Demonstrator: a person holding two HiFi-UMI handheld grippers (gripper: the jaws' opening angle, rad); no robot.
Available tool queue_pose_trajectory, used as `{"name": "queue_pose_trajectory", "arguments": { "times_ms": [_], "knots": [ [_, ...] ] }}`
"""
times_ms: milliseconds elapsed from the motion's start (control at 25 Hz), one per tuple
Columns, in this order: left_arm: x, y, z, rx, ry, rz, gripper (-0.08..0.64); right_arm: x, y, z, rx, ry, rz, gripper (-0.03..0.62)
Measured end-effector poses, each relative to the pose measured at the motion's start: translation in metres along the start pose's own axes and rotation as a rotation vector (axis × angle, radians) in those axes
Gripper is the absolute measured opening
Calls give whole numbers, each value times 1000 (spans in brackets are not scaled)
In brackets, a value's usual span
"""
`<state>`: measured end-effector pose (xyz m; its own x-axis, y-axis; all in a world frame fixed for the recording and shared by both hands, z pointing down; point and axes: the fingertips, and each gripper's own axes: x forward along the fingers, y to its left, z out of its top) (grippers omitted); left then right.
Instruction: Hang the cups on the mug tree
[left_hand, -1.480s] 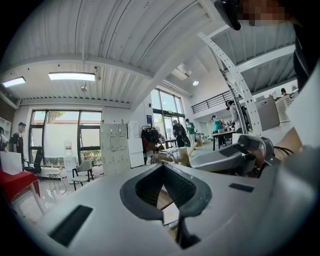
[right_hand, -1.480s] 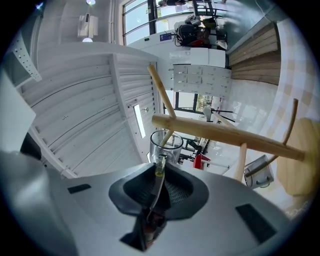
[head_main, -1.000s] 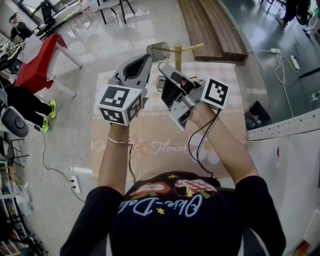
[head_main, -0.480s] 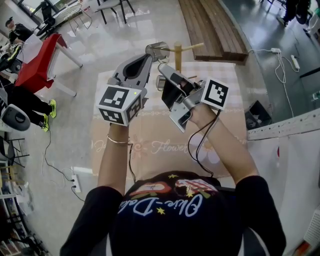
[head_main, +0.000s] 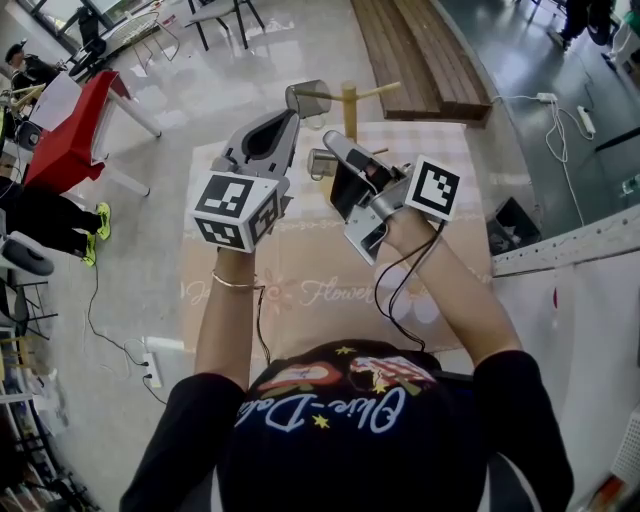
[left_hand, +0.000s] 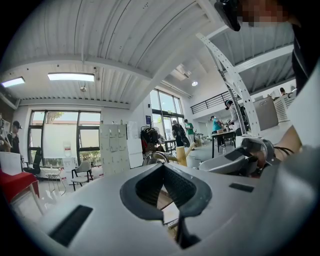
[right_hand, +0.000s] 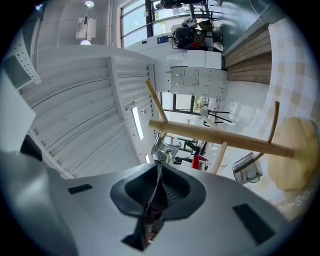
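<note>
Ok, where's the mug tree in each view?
Head view: mug tree at top centre.
Left gripper view: small, centre, just above the jaws.
Right gripper view: lying sideways across the middle, base at right.
Shared landmark: the glass cup hanging on its peg.

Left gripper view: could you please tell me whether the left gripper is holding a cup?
No, the left gripper has its jaws together with nothing between them.

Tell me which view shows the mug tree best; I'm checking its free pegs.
Right gripper view: the mug tree shows trunk, pegs and base. Head view sees its top; left gripper view only a glimpse.
</note>
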<state>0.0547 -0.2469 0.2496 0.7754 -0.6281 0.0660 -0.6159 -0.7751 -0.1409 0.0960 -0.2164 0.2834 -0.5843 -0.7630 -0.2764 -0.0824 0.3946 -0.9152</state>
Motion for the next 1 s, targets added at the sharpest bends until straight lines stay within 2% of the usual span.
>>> {"name": "queue_pose_trajectory", "arguments": {
  "times_ms": [680, 1000],
  "knots": [
    [-8, -5, -1, 9, 3, -7, 9, -9, -6, -1, -18, 8, -57, 29],
    [-14, -8, 1, 5, 4, -10, 9, -14, -3, 1, -57, 34, -95, 26]
  ]
}}
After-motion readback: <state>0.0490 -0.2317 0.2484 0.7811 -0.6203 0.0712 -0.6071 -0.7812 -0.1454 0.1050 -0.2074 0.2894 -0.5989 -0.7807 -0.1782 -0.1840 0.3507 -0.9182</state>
